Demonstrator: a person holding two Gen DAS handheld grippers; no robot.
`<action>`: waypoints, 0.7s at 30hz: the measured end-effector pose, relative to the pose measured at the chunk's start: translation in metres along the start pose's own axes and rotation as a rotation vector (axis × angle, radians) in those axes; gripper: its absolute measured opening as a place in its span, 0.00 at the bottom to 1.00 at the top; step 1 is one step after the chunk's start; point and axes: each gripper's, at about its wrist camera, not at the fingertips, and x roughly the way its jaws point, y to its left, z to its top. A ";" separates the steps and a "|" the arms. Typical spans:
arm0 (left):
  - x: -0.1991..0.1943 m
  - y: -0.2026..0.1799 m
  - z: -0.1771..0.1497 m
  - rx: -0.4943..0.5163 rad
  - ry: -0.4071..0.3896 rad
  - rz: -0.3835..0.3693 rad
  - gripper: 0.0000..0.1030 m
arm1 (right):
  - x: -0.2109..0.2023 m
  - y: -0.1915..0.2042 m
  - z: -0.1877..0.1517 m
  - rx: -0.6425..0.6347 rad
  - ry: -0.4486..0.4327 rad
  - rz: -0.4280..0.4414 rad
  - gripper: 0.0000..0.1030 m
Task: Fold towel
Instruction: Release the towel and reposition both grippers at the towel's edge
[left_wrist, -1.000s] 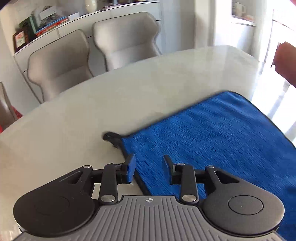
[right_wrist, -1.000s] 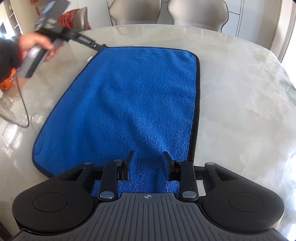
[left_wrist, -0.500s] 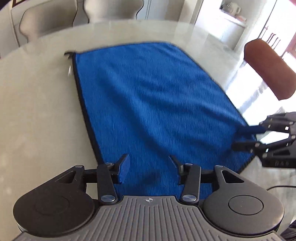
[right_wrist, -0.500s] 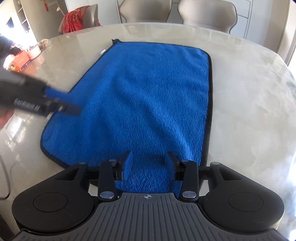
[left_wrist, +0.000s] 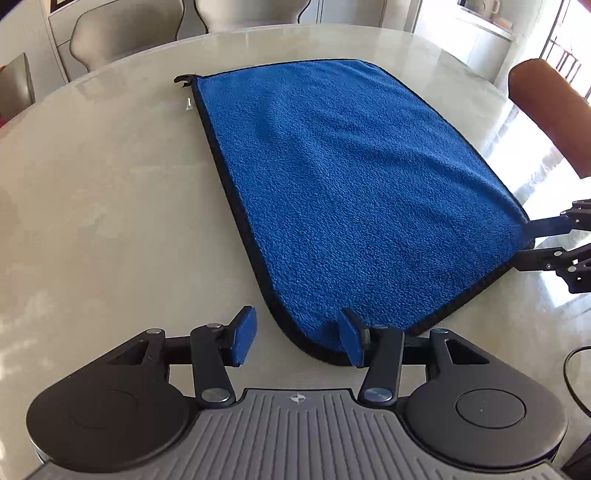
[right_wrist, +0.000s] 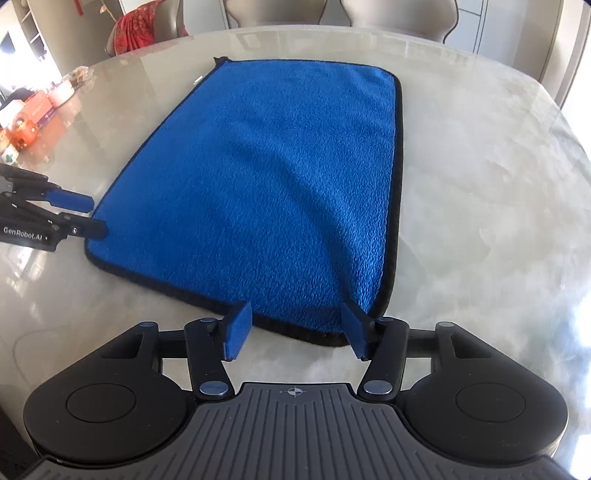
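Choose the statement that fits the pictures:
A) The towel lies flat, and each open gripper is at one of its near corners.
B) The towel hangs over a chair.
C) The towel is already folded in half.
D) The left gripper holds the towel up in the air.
A: the towel lies spread flat on the table, with the open left gripper and open right gripper each at a near corner.

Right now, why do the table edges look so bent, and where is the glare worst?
Left wrist view: the fisheye lens bows the table rim, sunlight blows out the right edge, and the towel stays sharp. Right wrist view: the same curving, glare on the table's left side near the clutter, with soft shadow folds across the towel.
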 end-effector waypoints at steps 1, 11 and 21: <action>-0.004 -0.002 -0.001 -0.003 -0.016 -0.006 0.50 | -0.002 0.001 0.001 0.015 -0.005 -0.007 0.54; -0.011 -0.020 -0.009 -0.078 -0.036 0.002 0.68 | -0.021 0.015 0.001 0.077 -0.072 -0.091 0.81; -0.012 -0.048 -0.011 -0.061 -0.007 0.147 0.69 | -0.033 0.004 -0.014 -0.079 -0.123 -0.136 0.91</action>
